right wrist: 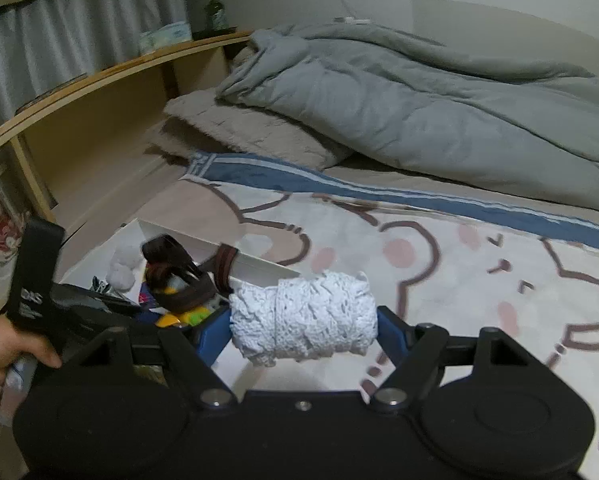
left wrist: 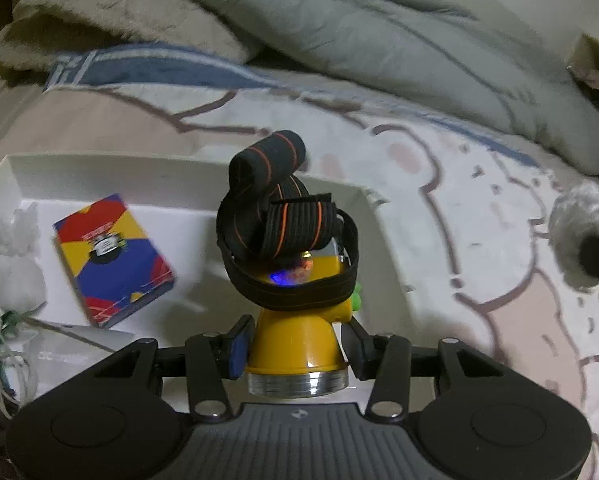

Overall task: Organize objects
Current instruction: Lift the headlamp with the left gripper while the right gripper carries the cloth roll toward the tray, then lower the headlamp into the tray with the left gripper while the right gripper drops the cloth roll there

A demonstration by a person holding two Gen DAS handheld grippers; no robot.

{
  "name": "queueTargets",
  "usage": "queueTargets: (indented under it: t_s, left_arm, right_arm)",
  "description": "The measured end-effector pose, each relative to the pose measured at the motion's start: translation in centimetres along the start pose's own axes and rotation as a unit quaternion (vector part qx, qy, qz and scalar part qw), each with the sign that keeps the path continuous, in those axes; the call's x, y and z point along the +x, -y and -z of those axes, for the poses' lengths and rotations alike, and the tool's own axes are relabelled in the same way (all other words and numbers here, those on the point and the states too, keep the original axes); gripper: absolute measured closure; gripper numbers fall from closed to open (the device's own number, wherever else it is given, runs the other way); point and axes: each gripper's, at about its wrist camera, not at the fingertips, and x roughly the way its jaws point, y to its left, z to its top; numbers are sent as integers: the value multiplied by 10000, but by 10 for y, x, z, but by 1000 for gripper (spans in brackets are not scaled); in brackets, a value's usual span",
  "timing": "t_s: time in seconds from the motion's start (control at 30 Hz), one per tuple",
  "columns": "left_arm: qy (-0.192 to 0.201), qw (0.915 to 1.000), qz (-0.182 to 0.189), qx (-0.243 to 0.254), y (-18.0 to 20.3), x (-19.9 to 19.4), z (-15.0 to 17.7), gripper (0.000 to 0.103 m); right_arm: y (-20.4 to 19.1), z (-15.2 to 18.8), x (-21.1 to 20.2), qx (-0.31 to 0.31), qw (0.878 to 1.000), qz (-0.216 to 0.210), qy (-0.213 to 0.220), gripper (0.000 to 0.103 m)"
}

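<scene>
My left gripper (left wrist: 297, 346) is shut on a yellow headlamp (left wrist: 299, 340) with a black and orange strap (left wrist: 275, 216), held over the white tray (left wrist: 179, 174) on the bed. A blue light glows on the lamp. My right gripper (right wrist: 303, 330) is shut on a roll of white lace (right wrist: 305, 318), held just right of the tray (right wrist: 255, 266). The headlamp (right wrist: 179, 280) and the left gripper body show at the left of the right wrist view. The lace roll (left wrist: 575, 236) shows at the right edge of the left wrist view.
In the tray lie a red, yellow and blue card box (left wrist: 113, 258), white fluffy balls (left wrist: 13, 256) and a clear packet with string (left wrist: 59, 344). A grey duvet (right wrist: 419, 112) and beige pillow (right wrist: 251, 132) lie behind. A wooden shelf (right wrist: 99, 76) runs along the left.
</scene>
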Motion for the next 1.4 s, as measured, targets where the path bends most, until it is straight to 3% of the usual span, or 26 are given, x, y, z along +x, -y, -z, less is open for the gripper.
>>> queueTargets:
  t_s: [0.17, 0.27, 0.47, 0.6, 0.93, 1.4]
  left_arm:
    - [-23, 9979, -403, -501, -34, 3, -2, 54]
    - [45, 9966, -673, -464, -46, -2, -3, 54]
    - [28, 9962, -775, -388, -55, -10, 0, 53]
    - [160, 9966, -773, -257, -48, -28, -1, 31]
    - [250, 9965, -797, -75, -33, -59, 2, 18]
    - [397, 9948, -925, -150, -34, -87, 15, 8]
  right_arm:
    - [-20, -8, 28, -291, 9992, -236, -121, 26]
    - [-34, -10, 44, -499, 9979, -359, -193, 26]
    - [-57, -17, 72, -551, 9965, -572, -263, 24]
    - [-64, -18, 84, -375, 9971, -600, -273, 4]
    - [-54, -14, 75, 68, 9981, -446, -417, 4]
    - [-64, -12, 52, 8, 9988, -364, -338, 4]
